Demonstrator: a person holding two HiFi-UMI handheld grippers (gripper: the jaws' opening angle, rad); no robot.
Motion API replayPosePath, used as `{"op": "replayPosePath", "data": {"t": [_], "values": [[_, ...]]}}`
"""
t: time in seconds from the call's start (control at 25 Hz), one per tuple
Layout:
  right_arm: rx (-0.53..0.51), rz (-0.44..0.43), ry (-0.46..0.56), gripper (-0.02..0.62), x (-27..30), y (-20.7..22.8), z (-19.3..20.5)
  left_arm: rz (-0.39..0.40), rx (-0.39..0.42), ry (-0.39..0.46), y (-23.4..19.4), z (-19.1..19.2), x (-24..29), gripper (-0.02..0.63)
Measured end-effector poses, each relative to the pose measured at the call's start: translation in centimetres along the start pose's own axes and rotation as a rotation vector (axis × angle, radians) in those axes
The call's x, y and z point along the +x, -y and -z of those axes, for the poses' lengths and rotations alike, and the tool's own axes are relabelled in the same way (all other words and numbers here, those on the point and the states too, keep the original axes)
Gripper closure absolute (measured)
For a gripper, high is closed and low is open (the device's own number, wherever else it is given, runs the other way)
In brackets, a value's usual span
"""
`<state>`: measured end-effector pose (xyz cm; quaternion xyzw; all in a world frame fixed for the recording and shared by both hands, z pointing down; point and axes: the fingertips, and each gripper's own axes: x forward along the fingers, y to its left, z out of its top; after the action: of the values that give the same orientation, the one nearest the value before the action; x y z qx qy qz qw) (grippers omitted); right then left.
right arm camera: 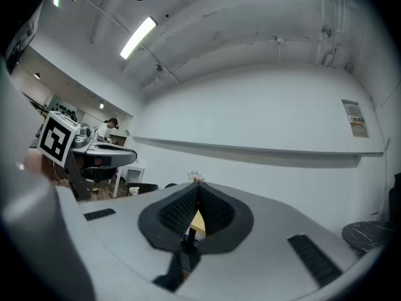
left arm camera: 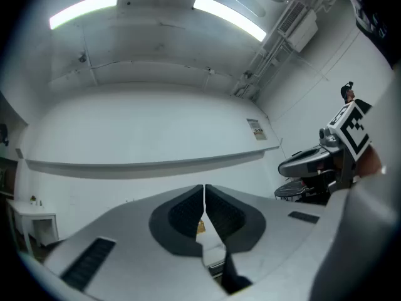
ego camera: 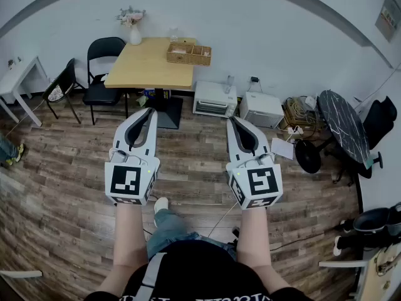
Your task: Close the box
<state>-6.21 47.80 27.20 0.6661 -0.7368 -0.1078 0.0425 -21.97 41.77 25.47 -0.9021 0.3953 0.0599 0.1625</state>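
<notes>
A woven, box-like basket (ego camera: 188, 53) stands on the far right corner of a light wooden table (ego camera: 147, 68), well ahead of me across the floor. In the head view my left gripper (ego camera: 150, 110) and right gripper (ego camera: 230, 119) are held side by side at waist height and point toward that table, far short of it. Both are shut with nothing between the jaws. The left gripper view shows its closed pads (left arm camera: 204, 187) against a white wall. In the right gripper view the jaws (right arm camera: 198, 185) meet too, with a sliver of the table (right arm camera: 198, 222) behind them.
A vase of flowers (ego camera: 133, 27) stands at the table's far left. Black chairs (ego camera: 103, 68) sit left of it. Two white appliances (ego camera: 215, 99) (ego camera: 262, 109) rest on the floor by the wall. A dark round table (ego camera: 343, 124) is at the right, a white table (ego camera: 19, 74) at the left.
</notes>
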Motion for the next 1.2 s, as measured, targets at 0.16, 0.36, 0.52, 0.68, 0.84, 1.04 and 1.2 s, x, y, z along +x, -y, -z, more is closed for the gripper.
{"op": "replayPosePath", "data": {"t": [0.16,0.36,0.52,0.68,0.84,1.04,1.2], "values": [[-0.016,-0.002,-0.033,0.581,3.2,0.2,0.8,0.003,-0.037,-0.007,-2.3,1.5,2.5,0.591],[0.023,0.010,-0.043,0.580,8.1,0.4,2.1,0.021,-0.055,-0.044,-5.1,4.7,6.1,0.591],[0.047,0.019,-0.080,0.507,13.3,0.3,3.3,0.032,-0.068,-0.084,-8.7,7.4,9.2,0.589],[0.056,0.031,-0.118,0.306,18.8,-0.2,4.8,0.062,-0.115,-0.120,-12.5,10.5,12.3,0.485],[0.067,0.073,-0.109,0.275,23.8,-0.5,4.7,0.088,-0.121,-0.117,-16.3,12.2,15.2,0.485],[0.054,0.116,-0.099,0.273,27.8,-1.4,4.4,0.107,-0.146,-0.117,-20.1,13.9,17.2,0.483],[0.067,0.170,-0.093,0.273,28.9,-0.9,4.6,0.084,-0.177,-0.117,-22.0,15.0,17.8,0.547]]}}
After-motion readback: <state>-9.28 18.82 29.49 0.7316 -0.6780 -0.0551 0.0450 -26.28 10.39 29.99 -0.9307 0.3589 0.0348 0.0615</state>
